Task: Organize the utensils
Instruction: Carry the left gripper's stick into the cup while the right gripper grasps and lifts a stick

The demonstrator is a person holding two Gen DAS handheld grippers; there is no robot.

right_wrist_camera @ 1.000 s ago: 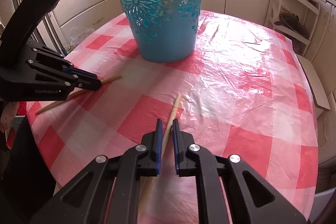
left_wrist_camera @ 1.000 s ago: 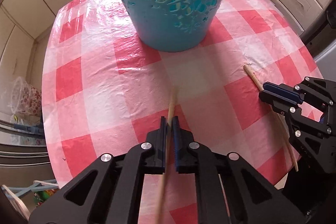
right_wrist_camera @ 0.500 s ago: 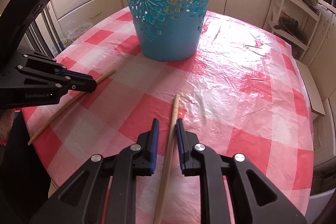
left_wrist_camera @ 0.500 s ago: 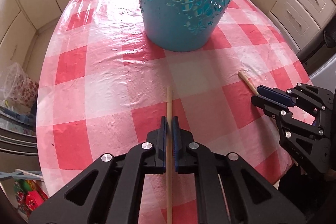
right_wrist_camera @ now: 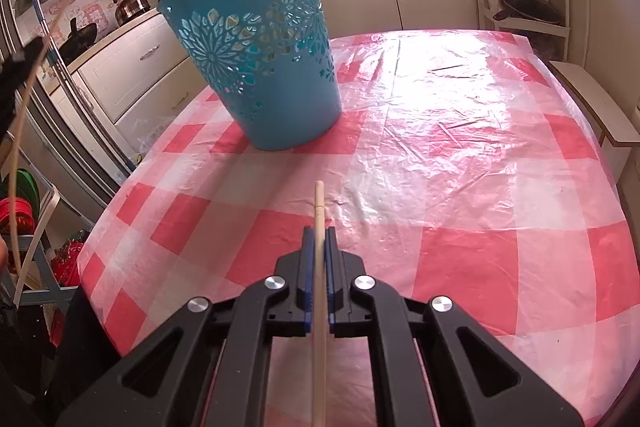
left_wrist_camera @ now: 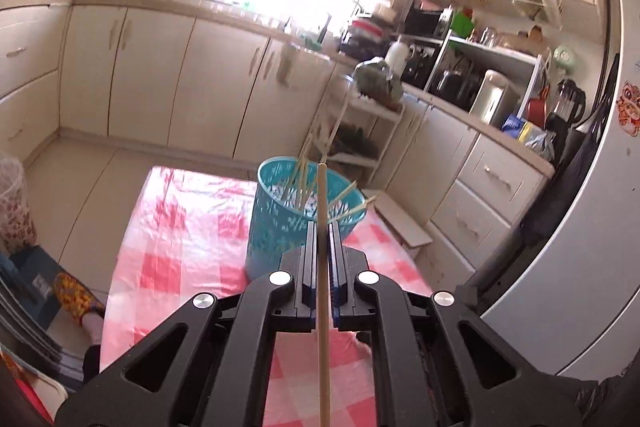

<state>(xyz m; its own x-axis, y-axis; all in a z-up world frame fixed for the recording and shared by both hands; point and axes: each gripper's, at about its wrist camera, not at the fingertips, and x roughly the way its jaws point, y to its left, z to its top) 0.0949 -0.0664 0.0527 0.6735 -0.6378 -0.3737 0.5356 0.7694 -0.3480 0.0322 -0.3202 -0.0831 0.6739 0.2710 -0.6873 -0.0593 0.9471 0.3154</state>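
Left wrist view: the left gripper point(left_wrist_camera: 321, 227) pinches a wooden chopstick point(left_wrist_camera: 322, 267) high above the red-checked tablecloth point(left_wrist_camera: 176, 227), its tip over the turquoise basket point(left_wrist_camera: 272, 223) holding more chopsticks point(left_wrist_camera: 301, 179). Right wrist view: the right gripper point(right_wrist_camera: 319, 233) clamps another chopstick point(right_wrist_camera: 319, 211) just above the cloth, short of the basket.

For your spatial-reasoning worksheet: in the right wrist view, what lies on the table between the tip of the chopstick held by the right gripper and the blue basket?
Only bare checked tablecloth lies between the chopstick in the right gripper and the blue basket.

A kettle point(right_wrist_camera: 130, 4) sits beside cream cabinets point(left_wrist_camera: 168, 75).
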